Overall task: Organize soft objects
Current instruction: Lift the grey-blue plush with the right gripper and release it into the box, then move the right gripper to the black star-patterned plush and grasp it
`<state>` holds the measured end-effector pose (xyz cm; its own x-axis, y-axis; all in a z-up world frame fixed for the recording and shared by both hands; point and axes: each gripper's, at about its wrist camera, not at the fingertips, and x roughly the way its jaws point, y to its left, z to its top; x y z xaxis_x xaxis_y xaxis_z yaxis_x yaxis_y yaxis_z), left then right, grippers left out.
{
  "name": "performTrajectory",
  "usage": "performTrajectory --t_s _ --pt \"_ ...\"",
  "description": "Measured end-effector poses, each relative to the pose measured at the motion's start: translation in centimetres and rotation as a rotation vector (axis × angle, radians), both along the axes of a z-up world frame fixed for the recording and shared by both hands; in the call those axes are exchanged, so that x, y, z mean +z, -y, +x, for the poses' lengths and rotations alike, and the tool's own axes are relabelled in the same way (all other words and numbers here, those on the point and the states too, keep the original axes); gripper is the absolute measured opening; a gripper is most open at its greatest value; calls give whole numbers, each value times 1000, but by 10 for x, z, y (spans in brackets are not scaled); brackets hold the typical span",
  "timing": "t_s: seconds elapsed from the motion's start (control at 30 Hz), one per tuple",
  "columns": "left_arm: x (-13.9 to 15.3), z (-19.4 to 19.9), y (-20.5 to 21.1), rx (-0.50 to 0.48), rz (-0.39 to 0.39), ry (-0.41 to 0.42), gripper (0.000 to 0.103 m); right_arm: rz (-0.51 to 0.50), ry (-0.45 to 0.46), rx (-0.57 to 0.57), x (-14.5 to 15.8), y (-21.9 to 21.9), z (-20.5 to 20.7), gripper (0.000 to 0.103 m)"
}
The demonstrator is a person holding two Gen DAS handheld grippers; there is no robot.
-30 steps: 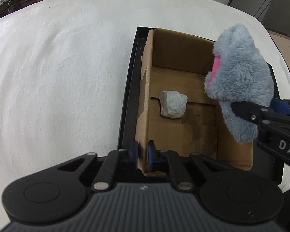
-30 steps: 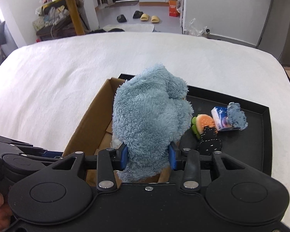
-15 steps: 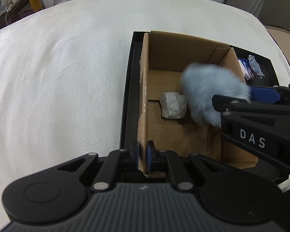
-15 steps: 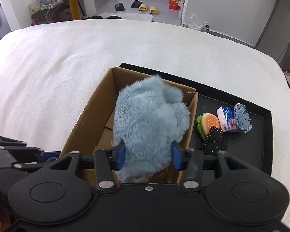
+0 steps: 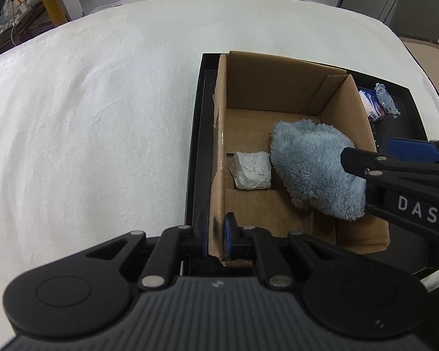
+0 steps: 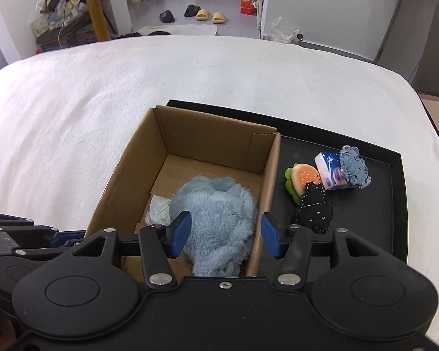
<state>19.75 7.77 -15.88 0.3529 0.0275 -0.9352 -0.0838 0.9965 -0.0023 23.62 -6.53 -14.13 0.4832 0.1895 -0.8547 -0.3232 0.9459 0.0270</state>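
A fluffy blue-grey plush (image 6: 216,204) lies on the floor of the open cardboard box (image 6: 213,137), against its right wall, beside a white crumpled wad (image 5: 251,169). My right gripper (image 6: 225,234) hovers over the plush (image 5: 313,169) with its jaws opening. Its blue pads stand clear of the fur on both sides. My left gripper (image 5: 215,238) pinches the near left wall of the box (image 5: 278,87), and its jaws are just starting to loosen.
The box stands in a black tray (image 6: 365,204) on a white fleecy cover. Right of the box the tray holds a burger toy (image 6: 304,177), a black stitched toy (image 6: 314,207), a tissue pack (image 6: 329,169) and a small grey-blue toy (image 6: 354,169).
The right gripper lowered the plush into the box and opened, so the plush now rests on the box floor. The left gripper kept its hold on the box wall.
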Motion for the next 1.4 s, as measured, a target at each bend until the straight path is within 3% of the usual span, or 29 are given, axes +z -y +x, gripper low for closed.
performTrajectory --t_s 0.27,0.4,0.63,0.87,1.07,1.27,1.4 --pt "14 -11 2 14 11 98 13 64 18 -17 8 20 -10 56" --pt "16 -10 8 17 58 103 25 96 33 -33 11 36 -13 56" --pt "19 -11 20 2 162 121 36 129 53 -72 8 67 -13 56" --pt "20 -13 34 -5 276 147 44 172 98 -89 -1 91 -15 71" --pt "18 -10 36 0 297 129 47 220 111 -119 -16 111 -10 88" --pt "18 -7 47 -13 347 126 47 253 102 -158 -36 130 0 92" --pt "13 -1 52 -26 355 89 53 273 92 -176 -52 139 8 92"
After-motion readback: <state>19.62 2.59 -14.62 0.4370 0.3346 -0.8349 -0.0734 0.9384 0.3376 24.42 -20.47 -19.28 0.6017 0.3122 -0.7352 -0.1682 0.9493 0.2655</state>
